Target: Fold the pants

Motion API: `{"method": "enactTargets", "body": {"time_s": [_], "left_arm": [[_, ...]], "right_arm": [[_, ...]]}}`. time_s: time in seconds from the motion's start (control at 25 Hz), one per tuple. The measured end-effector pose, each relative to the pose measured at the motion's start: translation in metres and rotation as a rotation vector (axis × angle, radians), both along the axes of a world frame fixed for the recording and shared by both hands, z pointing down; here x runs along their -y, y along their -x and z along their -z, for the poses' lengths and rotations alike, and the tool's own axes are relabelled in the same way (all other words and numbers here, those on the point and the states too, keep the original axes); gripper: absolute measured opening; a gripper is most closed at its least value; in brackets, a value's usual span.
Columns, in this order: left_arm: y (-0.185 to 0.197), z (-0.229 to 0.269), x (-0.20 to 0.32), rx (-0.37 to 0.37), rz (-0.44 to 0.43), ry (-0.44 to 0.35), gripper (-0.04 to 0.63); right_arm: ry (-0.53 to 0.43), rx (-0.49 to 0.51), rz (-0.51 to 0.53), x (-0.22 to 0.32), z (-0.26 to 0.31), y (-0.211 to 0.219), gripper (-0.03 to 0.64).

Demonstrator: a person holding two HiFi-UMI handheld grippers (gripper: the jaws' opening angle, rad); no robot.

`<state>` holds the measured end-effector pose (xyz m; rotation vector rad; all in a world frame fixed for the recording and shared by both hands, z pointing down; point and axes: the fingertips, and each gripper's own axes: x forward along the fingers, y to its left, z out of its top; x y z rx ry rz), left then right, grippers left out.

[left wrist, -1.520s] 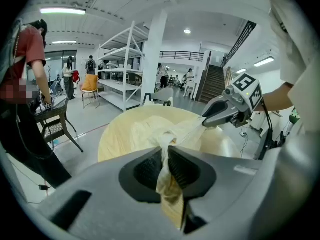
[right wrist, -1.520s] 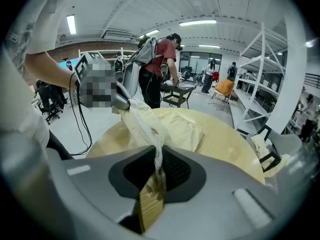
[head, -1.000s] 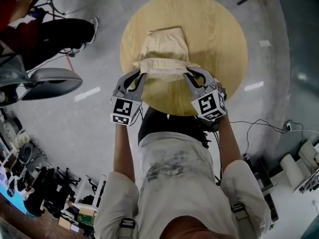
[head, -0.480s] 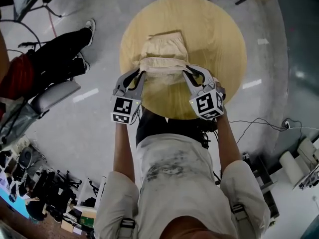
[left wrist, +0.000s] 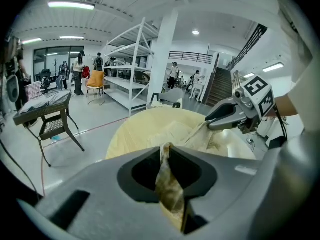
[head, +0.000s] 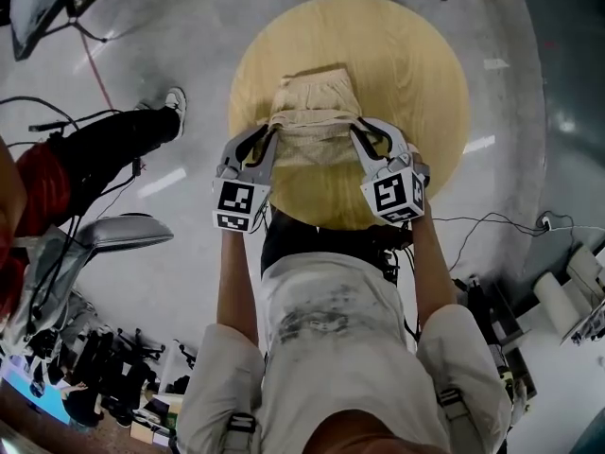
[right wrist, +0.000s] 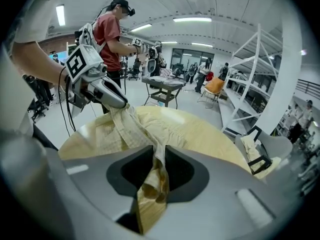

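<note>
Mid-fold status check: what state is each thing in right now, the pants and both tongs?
Pants, partly folded, far part lying on the table, near edge held between both tongs.
Left tongs, shut on the near edge of the cloth.
Right tongs, jaws have just been opening, but the cloth is pinched between them.

The person wears a pale beige short-sleeved shirt [head: 354, 376] with a smudged grey print [head: 321, 318] on the side nearer the round wooden table [head: 425, 64]. Buckled straps [head: 241, 425] cross both shoulders, farthest from the table. A dark lower garment [head: 302, 239] shows just beside its rim.
</note>
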<state>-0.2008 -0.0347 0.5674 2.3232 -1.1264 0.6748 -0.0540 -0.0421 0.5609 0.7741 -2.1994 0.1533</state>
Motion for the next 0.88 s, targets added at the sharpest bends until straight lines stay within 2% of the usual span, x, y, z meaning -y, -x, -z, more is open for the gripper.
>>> {"method": "enactTargets", "body": {"time_s": [0.88], "left_arm": [[-0.002, -0.012, 0.042, 0.005, 0.02, 0.025, 0.06]], "right_arm": [[-0.002, -0.018, -0.017, 0.04, -0.013, -0.004, 0.095]]}}
